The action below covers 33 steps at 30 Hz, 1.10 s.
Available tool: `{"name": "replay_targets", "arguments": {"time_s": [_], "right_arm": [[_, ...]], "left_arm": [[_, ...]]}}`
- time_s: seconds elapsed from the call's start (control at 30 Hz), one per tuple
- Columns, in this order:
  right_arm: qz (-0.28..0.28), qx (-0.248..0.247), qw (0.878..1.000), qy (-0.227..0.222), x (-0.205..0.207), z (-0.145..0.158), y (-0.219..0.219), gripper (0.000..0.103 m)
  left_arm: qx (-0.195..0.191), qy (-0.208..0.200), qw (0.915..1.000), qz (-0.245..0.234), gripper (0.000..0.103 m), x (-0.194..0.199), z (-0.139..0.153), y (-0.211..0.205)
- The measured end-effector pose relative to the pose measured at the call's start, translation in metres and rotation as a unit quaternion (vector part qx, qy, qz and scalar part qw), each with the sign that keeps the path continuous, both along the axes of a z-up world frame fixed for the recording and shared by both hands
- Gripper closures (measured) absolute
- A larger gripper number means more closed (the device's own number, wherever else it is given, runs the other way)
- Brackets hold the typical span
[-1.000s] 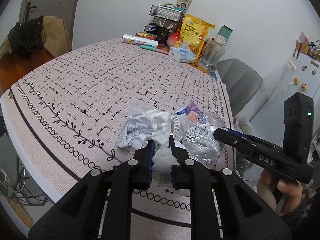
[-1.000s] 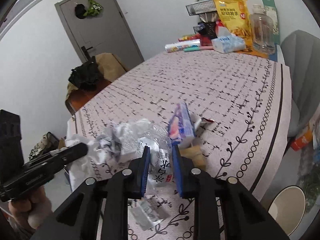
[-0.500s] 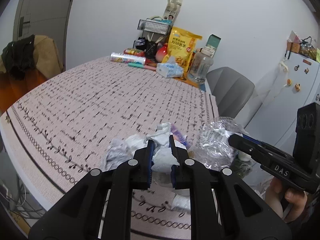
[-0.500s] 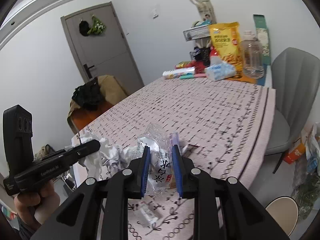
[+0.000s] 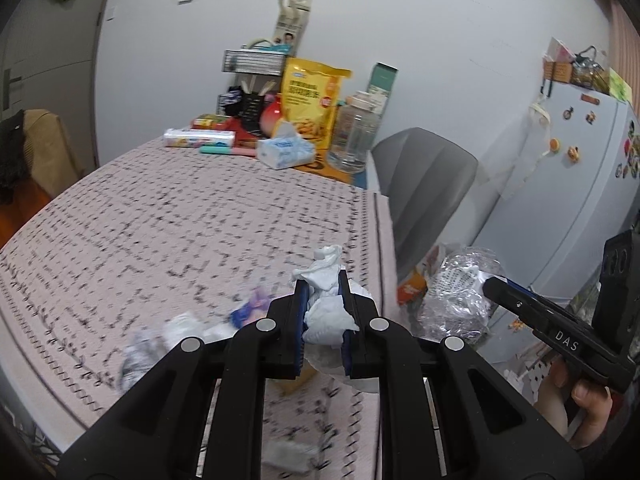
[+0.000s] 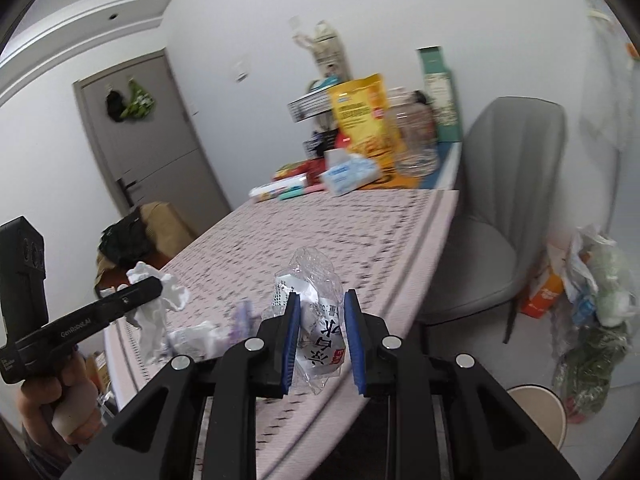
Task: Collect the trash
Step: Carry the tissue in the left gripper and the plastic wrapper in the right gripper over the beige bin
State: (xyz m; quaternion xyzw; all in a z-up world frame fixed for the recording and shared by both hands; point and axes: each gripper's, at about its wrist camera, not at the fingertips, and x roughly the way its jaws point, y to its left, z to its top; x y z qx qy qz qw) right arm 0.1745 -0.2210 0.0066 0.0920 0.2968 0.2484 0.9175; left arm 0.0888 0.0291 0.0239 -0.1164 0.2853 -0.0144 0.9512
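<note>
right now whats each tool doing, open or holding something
Left tool: closed on a crumpled white tissue.
Right tool: closed on a crushed clear plastic bottle with a printed label.

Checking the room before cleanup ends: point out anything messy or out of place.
Crumpled scraps lie loose on the table near its front edge, blurred. On the floor beside the grey chair, a heap of bags and packaging slumps against the wall. Each gripper holds trash: tissue, plastic wrapper.
</note>
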Motion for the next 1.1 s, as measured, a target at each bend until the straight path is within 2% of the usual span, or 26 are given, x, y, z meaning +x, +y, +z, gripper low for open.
{"name": "replay_targets", "arguments": {"time_s": [0.13,0.6,0.8,1.1], "right_arm": [[-0.038,0.003,0.999,0.005,0.005,-0.005,-0.035,0.08],[-0.141,0.012,0.989,0.044,0.013,-0.06,-0.136,0.08],[-0.178,0.027,0.981,0.074,0.019,-0.092,-0.175,0.08],[-0.217,0.026,0.97,0.11,0.028,-0.141,-0.216,0.08]], "left_arm": [[0.001,0.009,0.9997,-0.021,0.089,0.018,-0.003,-0.024],[0.013,0.057,0.9951,-0.08,0.089,0.076,-0.027,-0.115],[0.022,0.087,0.991,-0.099,0.089,0.1,-0.046,-0.153],[0.029,0.142,0.9814,-0.126,0.089,0.13,-0.092,-0.207]]}}
